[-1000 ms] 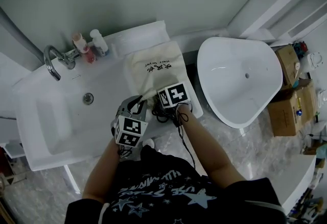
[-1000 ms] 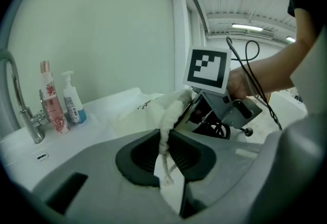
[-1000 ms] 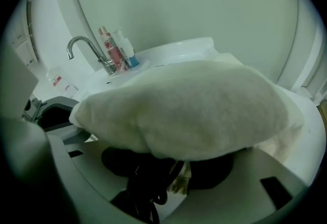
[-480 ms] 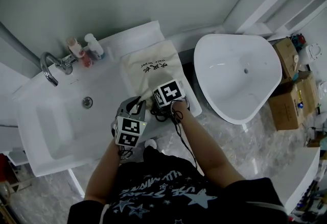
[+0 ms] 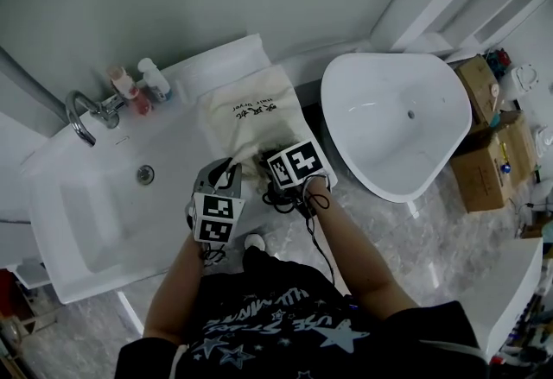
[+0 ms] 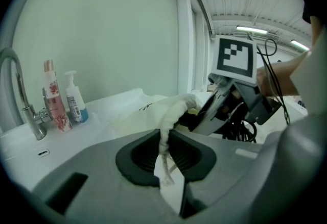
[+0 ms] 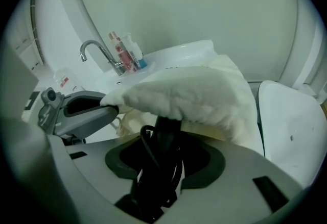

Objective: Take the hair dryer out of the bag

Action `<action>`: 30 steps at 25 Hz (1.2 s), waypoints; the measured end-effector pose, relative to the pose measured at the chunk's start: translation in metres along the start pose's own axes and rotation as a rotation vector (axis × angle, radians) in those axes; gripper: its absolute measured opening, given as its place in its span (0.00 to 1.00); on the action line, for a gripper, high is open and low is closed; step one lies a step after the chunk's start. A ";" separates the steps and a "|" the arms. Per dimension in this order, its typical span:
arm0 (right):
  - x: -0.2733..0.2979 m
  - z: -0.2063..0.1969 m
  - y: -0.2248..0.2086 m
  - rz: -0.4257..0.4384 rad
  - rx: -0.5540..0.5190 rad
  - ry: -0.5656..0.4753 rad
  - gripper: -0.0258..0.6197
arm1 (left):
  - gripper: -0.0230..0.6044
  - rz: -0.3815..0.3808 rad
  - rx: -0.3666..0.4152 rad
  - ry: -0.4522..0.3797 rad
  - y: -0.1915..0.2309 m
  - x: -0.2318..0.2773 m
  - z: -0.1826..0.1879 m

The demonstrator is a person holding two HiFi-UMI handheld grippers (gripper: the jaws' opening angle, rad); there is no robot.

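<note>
A cream cloth bag (image 5: 252, 112) with dark print lies on the white counter to the right of the sink. My left gripper (image 5: 230, 172) is shut on a bunched strip of the bag's mouth (image 6: 168, 116) and holds it up. Just right of it, my right gripper (image 5: 278, 180) points steeply down at the opening. In the right gripper view its jaws are closing on the black hair dryer handle (image 7: 166, 136), which sticks out from under the fluffy bag edge (image 7: 189, 96). The black cord (image 7: 148, 167) is looped along the handle between the pads. The dryer's head is hidden inside the bag.
A chrome tap (image 5: 82, 108) and two bottles (image 5: 136, 82) stand behind the sink bowl (image 5: 95, 205). A folded white towel (image 5: 216, 65) lies behind the bag. A white tub (image 5: 393, 123) and cardboard boxes (image 5: 492, 140) stand on the right.
My right gripper has drawn back a little from the bag's mouth, toward me, and risen. The left gripper has kept its hold in place.
</note>
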State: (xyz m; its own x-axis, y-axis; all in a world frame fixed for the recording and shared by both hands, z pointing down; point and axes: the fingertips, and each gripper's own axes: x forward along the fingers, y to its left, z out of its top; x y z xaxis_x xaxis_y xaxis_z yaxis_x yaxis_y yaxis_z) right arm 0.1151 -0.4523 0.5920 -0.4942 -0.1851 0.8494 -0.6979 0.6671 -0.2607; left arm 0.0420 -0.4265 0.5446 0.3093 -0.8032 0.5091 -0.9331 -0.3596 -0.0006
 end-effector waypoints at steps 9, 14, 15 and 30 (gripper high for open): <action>-0.040 -0.047 0.025 0.102 0.042 -0.050 0.32 | 0.13 -0.012 -0.005 -0.019 0.006 -0.008 0.008; -0.061 -0.067 0.054 0.168 0.071 -0.113 0.32 | 0.13 -0.041 0.009 -0.014 0.003 -0.010 0.006; -0.064 -0.070 0.062 0.187 0.071 -0.124 0.32 | 0.13 -0.048 0.010 -0.011 0.002 -0.010 0.005; -0.121 -0.117 0.128 0.131 0.238 -0.323 0.32 | 0.39 -0.245 0.047 0.007 -0.018 -0.056 -0.015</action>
State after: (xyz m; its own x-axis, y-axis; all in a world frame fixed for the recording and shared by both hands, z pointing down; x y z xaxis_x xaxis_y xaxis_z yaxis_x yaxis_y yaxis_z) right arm 0.1459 -0.2604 0.5099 -0.6973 -0.3516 0.6246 -0.7000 0.5214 -0.4880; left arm 0.0393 -0.3680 0.5293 0.5241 -0.6860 0.5047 -0.8206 -0.5653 0.0839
